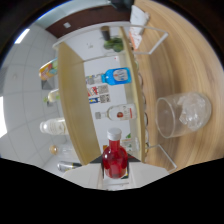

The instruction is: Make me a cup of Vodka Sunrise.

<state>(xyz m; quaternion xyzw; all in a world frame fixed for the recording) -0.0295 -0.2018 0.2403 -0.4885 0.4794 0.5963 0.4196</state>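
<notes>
Gripper view: red bottle [115, 157] upright, cap pointing away.

A small red bottle [115, 159] with a white cap is sitting right ahead of the gripper at 6 o'clock, blocking the straight way forward. Past it at 12 o'clock, a clear bottle [119, 113] and a blue-labelled bottle [117, 76] are filling the shelf [75, 95], so little room is showing there. At 3 o'clock a clear cup with ice [181, 115] is standing on the wooden counter [175, 65]. The wood around the cup is lying bare. A white wire rail [150, 37] is running between shelf and counter.
</notes>
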